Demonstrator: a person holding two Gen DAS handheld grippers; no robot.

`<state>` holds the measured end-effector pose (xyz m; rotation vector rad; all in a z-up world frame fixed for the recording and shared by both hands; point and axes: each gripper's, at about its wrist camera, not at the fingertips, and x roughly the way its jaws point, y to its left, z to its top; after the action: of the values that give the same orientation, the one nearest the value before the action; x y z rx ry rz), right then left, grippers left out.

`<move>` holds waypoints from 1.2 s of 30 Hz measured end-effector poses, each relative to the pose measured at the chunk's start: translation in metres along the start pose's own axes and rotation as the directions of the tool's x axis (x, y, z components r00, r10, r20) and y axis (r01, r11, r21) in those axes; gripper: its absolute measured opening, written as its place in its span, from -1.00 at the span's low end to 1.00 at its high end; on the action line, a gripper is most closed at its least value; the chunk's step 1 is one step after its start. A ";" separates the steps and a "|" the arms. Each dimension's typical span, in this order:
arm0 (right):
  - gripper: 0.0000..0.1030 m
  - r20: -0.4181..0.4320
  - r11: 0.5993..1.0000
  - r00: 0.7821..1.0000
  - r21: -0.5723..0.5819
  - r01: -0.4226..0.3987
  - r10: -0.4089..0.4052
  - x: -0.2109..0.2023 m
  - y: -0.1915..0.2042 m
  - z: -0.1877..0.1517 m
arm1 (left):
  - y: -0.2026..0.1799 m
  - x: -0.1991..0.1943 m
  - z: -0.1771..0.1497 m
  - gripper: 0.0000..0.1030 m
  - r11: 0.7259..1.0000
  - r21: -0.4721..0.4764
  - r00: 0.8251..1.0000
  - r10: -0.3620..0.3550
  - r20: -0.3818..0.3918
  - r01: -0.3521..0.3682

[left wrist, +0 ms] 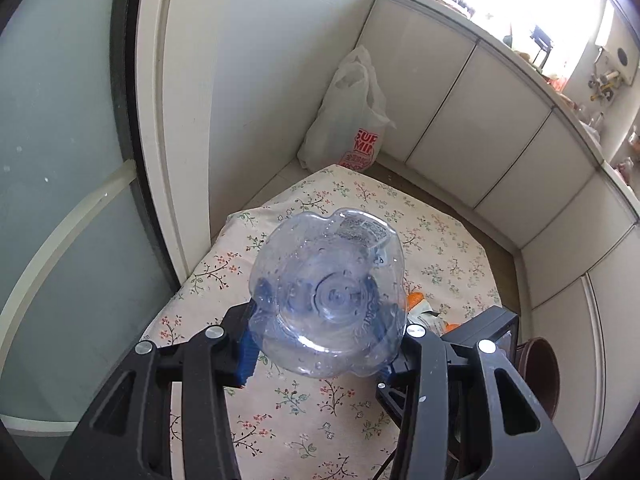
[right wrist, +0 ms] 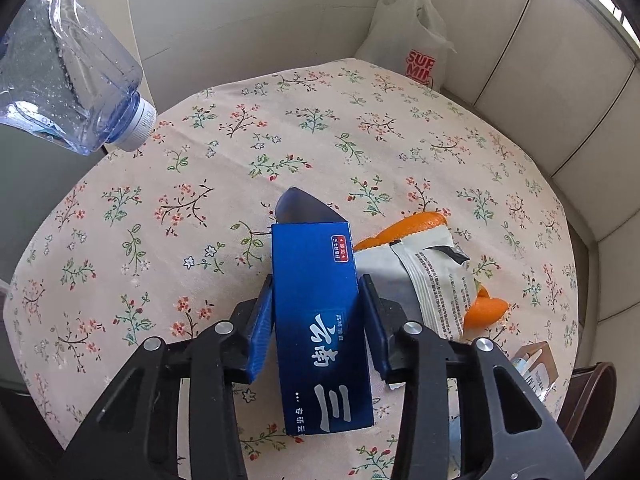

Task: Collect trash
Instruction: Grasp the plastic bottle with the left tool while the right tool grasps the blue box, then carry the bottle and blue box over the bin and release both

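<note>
1. Left gripper (left wrist: 326, 316): jaws pinching the bottle (left wrist: 326, 292), held above the table (left wrist: 440, 248), cleared for binning.
2. Right gripper (right wrist: 318, 312): jaws pinching the box (right wrist: 320, 328) over the table, beside the wrapper (right wrist: 432, 280) and peel (right wrist: 404, 228).
3. Bag (left wrist: 352, 120) stands beyond, likely the destination.

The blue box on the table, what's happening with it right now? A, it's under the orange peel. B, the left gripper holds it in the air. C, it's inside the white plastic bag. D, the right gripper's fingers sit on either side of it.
D: in the right wrist view the blue box lies on the floral tablecloth between the fingers of the right gripper.
</note>
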<state>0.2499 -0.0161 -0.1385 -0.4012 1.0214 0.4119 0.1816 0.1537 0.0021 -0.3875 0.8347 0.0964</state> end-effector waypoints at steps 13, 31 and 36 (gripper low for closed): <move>-0.28 0.156 0.989 0.987 0.128 -0.068 0.048 -0.060 -0.033 0.003 | -0.004 0.001 -0.002 -0.13 1.000 -0.006 1.000 -0.023 0.000 0.023; -0.27 0.305 0.917 0.910 0.364 0.163 -0.283 -0.172 -0.146 -0.049 | -0.057 0.017 -0.015 -0.13 0.994 0.050 0.995 -0.099 -0.022 0.100; -0.27 0.243 0.809 0.851 0.507 0.297 -0.465 -0.189 -0.202 -0.090 | -0.079 0.023 -0.025 -0.13 0.990 0.082 0.993 -0.114 -0.036 0.117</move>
<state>0.1997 -0.2606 0.0110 -0.0947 0.6226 -0.1352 0.1980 0.0700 -0.0066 -0.3584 0.8423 -0.0523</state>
